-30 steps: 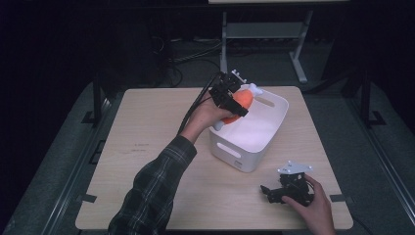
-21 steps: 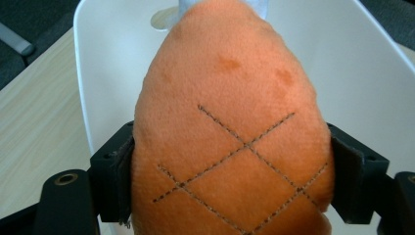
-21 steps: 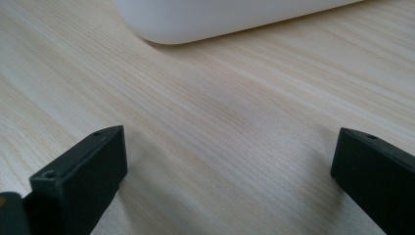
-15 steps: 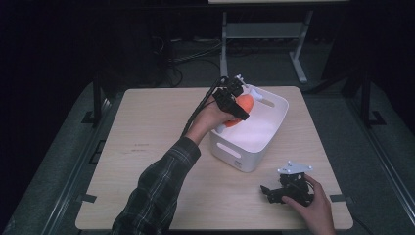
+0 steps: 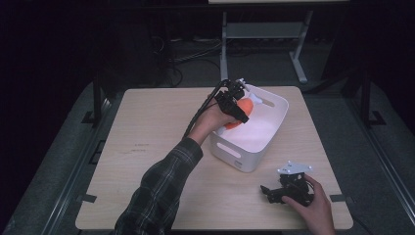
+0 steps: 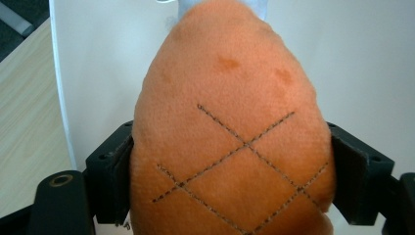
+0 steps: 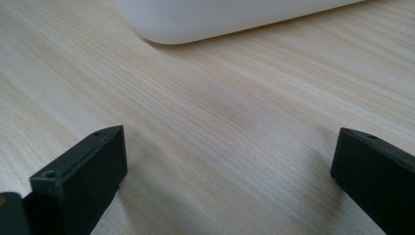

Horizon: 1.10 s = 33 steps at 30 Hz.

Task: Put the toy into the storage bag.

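The left gripper point(image 5: 238, 105) has its fingers point(image 6: 115, 181) closed on both sides of the orange plush toy point(image 6: 230, 147), holding it over the white bin point(image 5: 274, 105). The right gripper point(image 5: 286, 188) rests on the surface point(image 7: 220, 112) with fingers point(image 7: 80, 176) wide apart, holding nothing.

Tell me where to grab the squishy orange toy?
Around its wide lower middle, coming from below its blunt end, as the left tongs do: the orange stitched plush toy is egg-shaped and soft, so its fat belly squashes between the black pads.

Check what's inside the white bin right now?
The orange plush toy, clamped in the left tool, hangs over the white bin. Its visible floor looks bare; hand and toy hide the near-left corner.
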Available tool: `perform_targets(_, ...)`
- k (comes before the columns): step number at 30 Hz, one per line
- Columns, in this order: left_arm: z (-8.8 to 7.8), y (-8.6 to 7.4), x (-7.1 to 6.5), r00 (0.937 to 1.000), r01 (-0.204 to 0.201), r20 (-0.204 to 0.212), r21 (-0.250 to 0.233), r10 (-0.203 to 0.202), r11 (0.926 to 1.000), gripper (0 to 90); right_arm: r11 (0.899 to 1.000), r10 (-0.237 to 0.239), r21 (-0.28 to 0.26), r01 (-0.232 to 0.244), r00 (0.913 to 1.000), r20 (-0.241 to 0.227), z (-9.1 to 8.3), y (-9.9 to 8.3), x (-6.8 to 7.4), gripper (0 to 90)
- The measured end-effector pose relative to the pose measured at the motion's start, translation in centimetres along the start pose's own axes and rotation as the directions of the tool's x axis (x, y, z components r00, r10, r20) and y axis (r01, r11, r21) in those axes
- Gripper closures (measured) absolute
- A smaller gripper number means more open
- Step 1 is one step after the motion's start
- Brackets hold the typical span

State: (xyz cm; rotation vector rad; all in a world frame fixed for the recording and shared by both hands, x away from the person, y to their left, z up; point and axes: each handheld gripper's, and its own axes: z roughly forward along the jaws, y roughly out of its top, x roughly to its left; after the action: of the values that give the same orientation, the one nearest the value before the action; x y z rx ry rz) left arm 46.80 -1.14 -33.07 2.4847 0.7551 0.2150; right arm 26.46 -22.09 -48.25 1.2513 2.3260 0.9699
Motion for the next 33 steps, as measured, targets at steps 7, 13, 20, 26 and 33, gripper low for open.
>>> perform_targets(7,0.1,0.0,-0.1,1.0,-0.003,0.001,0.006,0.003,1.0,16.5,1.0,0.001,-0.001,-0.001,1.0,-0.001,0.0,0.0,0.0,0.0)
perform_targets(13,-0.1,-0.1,0.1,1.0,-0.001,-0.006,0.003,0.001,1.0,14.1,1.0,0.001,-0.001,-0.001,1.0,-0.001,0.0,0.0,0.0,0.0)
perform_targets(20,-1.3,-0.1,0.2,1.0,-0.003,-0.007,-0.021,0.003,0.9998,14.1,1.0,0.002,-0.001,-0.002,1.0,-0.001,0.0,0.0,0.0,0.0)
perform_targets(26,-3.1,-0.6,0.5,1.0,-0.01,-0.003,-0.041,0.009,0.9991,14.1,1.0,0.002,-0.001,-0.002,1.0,-0.001,0.0,0.0,0.0,0.0)
perform_targets(33,-5.2,-1.6,0.8,0.9998,-0.017,-0.012,-0.056,0.017,0.9983,14.2,1.0,0.001,-0.001,-0.001,1.0,-0.002,0.0,0.0,0.0,0.0)
